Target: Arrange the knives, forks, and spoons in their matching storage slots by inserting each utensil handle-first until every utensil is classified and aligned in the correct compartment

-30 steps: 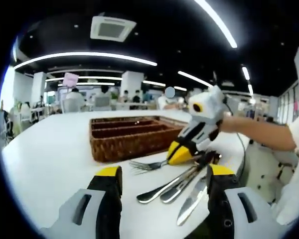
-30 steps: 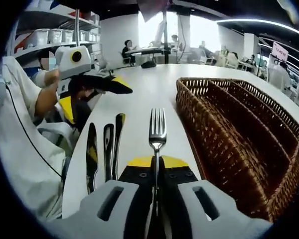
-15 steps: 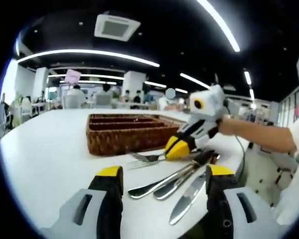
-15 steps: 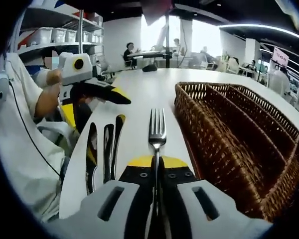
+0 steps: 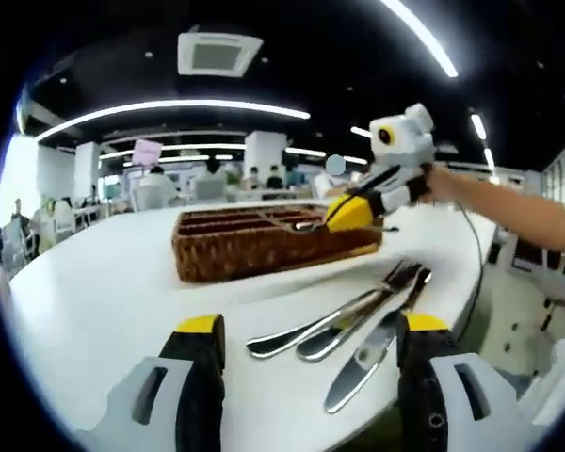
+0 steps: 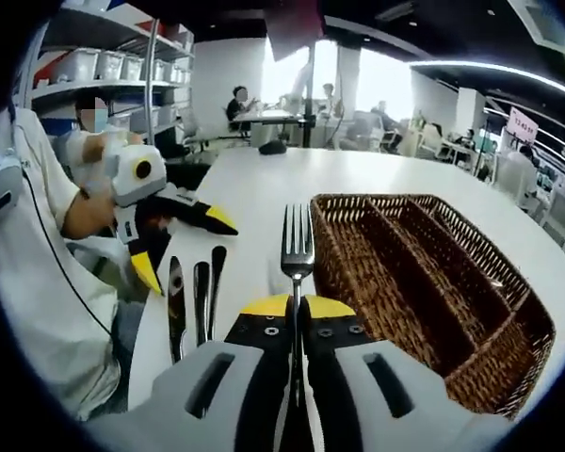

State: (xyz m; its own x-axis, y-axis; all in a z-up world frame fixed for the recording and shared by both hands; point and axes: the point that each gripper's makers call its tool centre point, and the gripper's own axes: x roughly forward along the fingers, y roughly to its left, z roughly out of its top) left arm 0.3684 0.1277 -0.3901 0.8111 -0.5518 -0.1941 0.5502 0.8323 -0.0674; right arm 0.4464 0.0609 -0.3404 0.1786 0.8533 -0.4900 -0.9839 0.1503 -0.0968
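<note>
The left gripper (image 5: pixel 303 377), jaws spread wide, hovers above three silver steel utensils (image 5: pixel 344 320) lying side by side on the white table (image 5: pixel 94 292). Rightward, the right gripper (image 6: pixel 296 308) clamps a silver fork (image 6: pixel 297 252), tines forward, beside the brown three-slot wicker tray (image 6: pixel 424 273).

Left hand-held gripper (image 5: pixel 306 377): jaws spread wide apart, nothing between them, tips pointing forward.
Right hand-held gripper (image 6: pixel 297 306): jaws pressed together on a fork (image 6: pixel 297 254), raised, tines pointing forward.
</note>
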